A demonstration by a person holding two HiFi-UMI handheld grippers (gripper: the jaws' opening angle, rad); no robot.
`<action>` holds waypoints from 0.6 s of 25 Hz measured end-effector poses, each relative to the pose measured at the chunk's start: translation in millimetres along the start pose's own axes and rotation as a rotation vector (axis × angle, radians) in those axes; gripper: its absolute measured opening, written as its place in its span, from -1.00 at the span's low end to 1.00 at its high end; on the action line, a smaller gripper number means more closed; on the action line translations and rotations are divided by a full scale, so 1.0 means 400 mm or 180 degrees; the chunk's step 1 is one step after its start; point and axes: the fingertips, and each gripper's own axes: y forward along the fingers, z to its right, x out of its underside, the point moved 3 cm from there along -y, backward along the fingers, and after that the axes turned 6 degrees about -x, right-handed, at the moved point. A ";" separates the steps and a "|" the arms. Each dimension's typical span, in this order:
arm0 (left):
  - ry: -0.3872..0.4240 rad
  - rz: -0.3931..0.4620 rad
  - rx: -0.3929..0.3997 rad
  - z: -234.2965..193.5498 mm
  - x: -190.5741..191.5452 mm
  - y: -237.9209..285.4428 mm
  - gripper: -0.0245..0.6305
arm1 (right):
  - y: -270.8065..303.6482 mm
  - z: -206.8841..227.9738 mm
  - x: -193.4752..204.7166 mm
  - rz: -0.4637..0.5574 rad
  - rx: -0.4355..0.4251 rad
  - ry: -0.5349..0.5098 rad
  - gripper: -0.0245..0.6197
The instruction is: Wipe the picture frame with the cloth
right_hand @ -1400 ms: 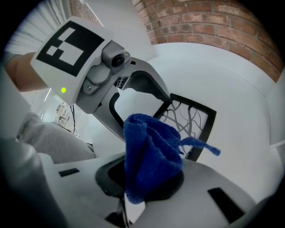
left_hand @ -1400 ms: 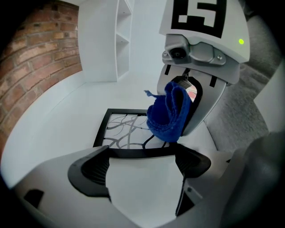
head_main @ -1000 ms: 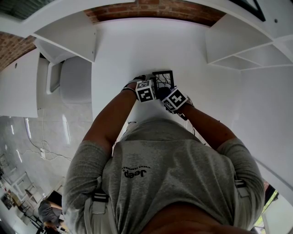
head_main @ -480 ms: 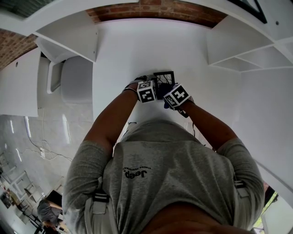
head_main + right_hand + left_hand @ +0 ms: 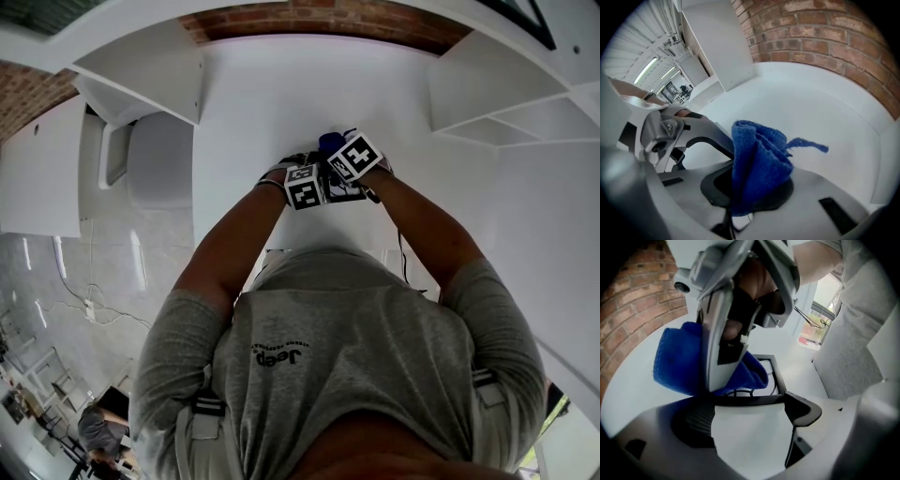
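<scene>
This looks like a studio-style lab workspace. A bare white desk (image 5: 253, 103) meets a red brick wall (image 5: 319, 17) at its far edge, white shelf units (image 5: 492, 89) flank its corners, cables (image 5: 80, 305) trail across the glossy tiled floor (image 5: 112, 253), and strip lights (image 5: 647, 70) run overhead.

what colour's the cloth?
Blue; the cloth shows best in the right gripper view.

The only word that could be read was "Jeep" (image 5: 279, 356), printed in dark letters on the person's grey T-shirt (image 5: 375, 394) and upside down in the head view. A smaller line of print just beside it was too fine to read. The left marker cube (image 5: 305, 186) and the right marker cube (image 5: 354, 156) bore black-and-white square patterns, with no letters or numbers.
</scene>
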 end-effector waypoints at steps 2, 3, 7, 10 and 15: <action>0.0008 0.0014 -0.0006 0.001 -0.001 0.001 0.47 | -0.002 0.012 -0.003 -0.0002 0.0033 -0.0053 -0.75; 0.0014 0.0017 -0.0003 0.002 -0.001 0.002 0.47 | -0.004 0.017 -0.005 0.0016 0.0046 -0.0056 -0.75; 0.0020 0.0010 0.0012 0.003 0.004 -0.001 0.47 | 0.003 0.012 -0.024 0.0078 0.0014 -0.0166 -0.75; 0.0012 0.0020 0.0005 0.003 0.002 0.000 0.47 | 0.016 0.020 -0.027 0.0052 0.0038 -0.0241 -0.75; 0.0005 0.0017 -0.0006 -0.001 0.002 0.002 0.47 | 0.021 0.030 -0.020 0.0006 -0.0049 -0.0118 -0.75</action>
